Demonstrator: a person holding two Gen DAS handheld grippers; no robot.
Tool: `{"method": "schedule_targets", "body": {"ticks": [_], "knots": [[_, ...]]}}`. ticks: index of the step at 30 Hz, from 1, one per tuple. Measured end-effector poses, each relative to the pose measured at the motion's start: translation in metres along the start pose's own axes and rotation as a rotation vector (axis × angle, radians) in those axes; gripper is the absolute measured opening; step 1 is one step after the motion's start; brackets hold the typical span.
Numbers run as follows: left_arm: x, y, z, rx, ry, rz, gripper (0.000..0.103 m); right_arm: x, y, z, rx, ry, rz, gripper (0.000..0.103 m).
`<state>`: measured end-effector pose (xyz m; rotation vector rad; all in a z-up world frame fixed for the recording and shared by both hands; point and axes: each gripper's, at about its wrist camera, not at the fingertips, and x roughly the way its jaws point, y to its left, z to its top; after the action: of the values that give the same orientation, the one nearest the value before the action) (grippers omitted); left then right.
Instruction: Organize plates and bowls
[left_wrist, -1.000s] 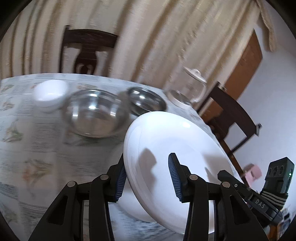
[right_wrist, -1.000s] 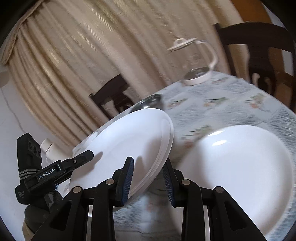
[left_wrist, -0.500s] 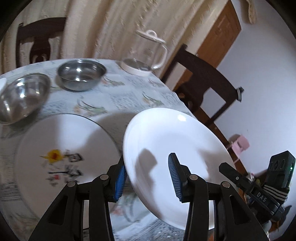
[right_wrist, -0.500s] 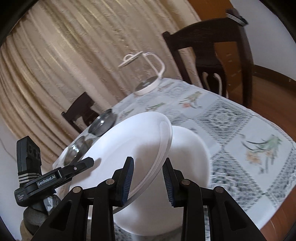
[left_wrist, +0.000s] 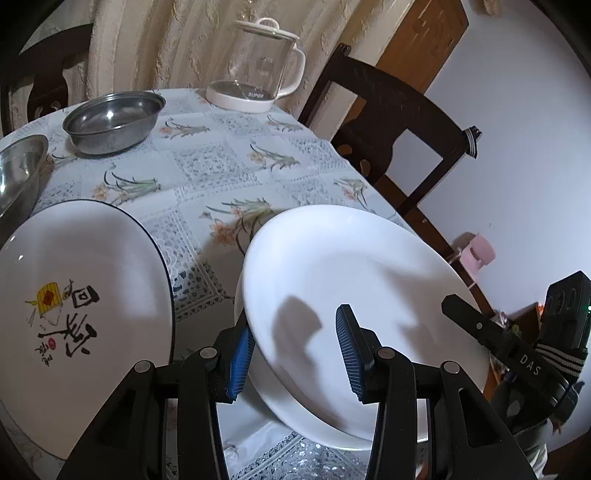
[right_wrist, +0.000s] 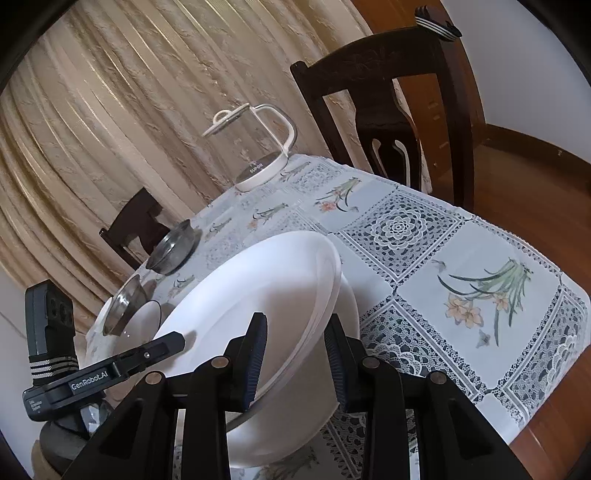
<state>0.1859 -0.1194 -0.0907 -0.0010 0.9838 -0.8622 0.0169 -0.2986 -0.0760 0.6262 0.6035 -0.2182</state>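
Observation:
A plain white plate (left_wrist: 351, 266) hangs tilted, held at opposite rims by both grippers. My left gripper (left_wrist: 293, 354) is shut on its near rim, one finger under and one on top. My right gripper (right_wrist: 295, 354) is shut on the other rim of the same plate (right_wrist: 258, 295). Right below it a second plain white plate (right_wrist: 314, 398) lies on the table; only slivers of that lower plate (left_wrist: 332, 439) show in the left wrist view. I cannot tell if the two plates touch. A decorated plate (left_wrist: 85, 280) with a dark rim lies to the left.
Two steel bowls (left_wrist: 110, 122) (left_wrist: 18, 166) stand at the back left, and a glass kettle (left_wrist: 258, 70) at the far edge. A dark chair (left_wrist: 388, 110) stands past the table's right edge (right_wrist: 535, 398). Patterned cloth (left_wrist: 221, 166) lies between the plates and the bowls.
Both grippers carried the white plate rightward, from over the steel bowls, past the decorated plate, and down over the plain white plate near the table's right edge.

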Motion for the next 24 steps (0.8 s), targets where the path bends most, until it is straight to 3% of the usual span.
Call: {"method": "schedule_targets", "body": {"ticks": [24], "knots": [[-0.001,-0.001,-0.006,-0.007,0.046,-0.046,0.044,0.006,0.007,-0.004,-0.008,0.041,-0.101,0.037]]}}
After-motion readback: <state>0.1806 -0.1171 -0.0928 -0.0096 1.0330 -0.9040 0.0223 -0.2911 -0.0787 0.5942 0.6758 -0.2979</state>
